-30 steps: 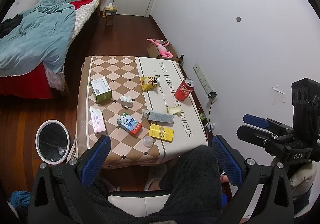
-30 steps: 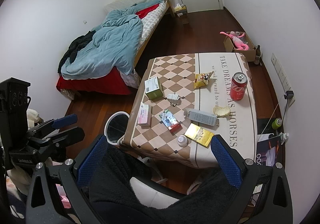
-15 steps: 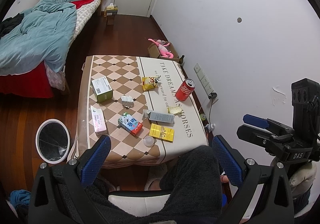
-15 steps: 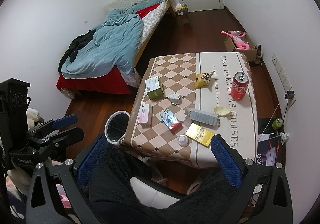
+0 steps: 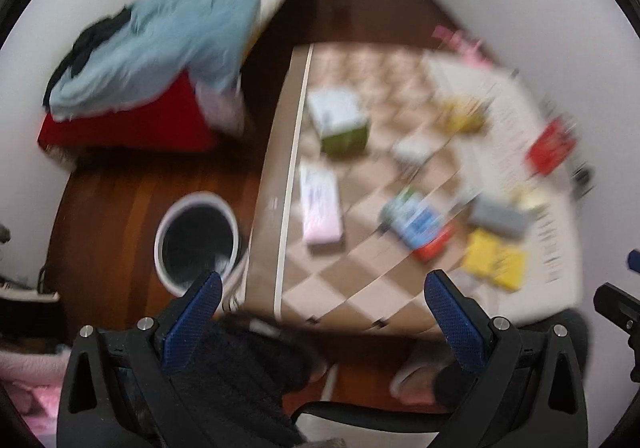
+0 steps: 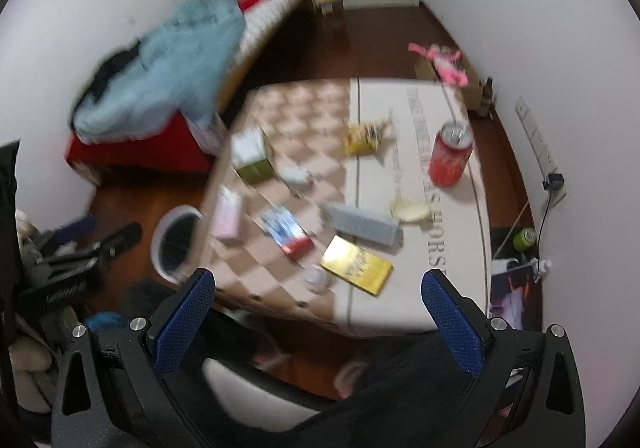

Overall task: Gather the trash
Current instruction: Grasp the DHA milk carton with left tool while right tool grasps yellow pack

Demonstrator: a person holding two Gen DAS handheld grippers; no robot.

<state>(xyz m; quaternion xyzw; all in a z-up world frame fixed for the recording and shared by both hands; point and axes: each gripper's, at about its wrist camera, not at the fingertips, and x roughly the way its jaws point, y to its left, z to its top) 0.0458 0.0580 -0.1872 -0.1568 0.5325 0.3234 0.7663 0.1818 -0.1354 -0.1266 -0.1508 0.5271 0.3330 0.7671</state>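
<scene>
Both views motion-blurred. Left tool point(image 5: 322, 292) held above the floor edge of the bench point(image 5: 360, 288), fingers wide apart, nothing between them. Right tool point(image 6: 318, 290) likewise spread wide and empty, above the near bench edge.

Trash lies spread on the bench, counted in the right view: one red soda can point(image 6: 450, 156) upright near the far right side, one yellow snack bag point(image 6: 362, 138), one green-and-white box point(image 6: 252, 154), one pink carton point(image 6: 228, 216), one blue-red carton point(image 6: 286, 234), one grey carton point(image 6: 362, 224), one gold flat pack point(image 6: 356, 264), one small crumpled white piece point(image 6: 296, 176), one pale wrapper point(image 6: 410, 210), one small clear cup point(image 6: 318, 278) touching or just beside the gold pack. Ten items, all apart from both tools.

One white bin point(image 5: 198, 242) with black liner stands on the floor just beside the bench's left side. One bed point(image 6: 160, 88) with blue duvet behind.
</scene>
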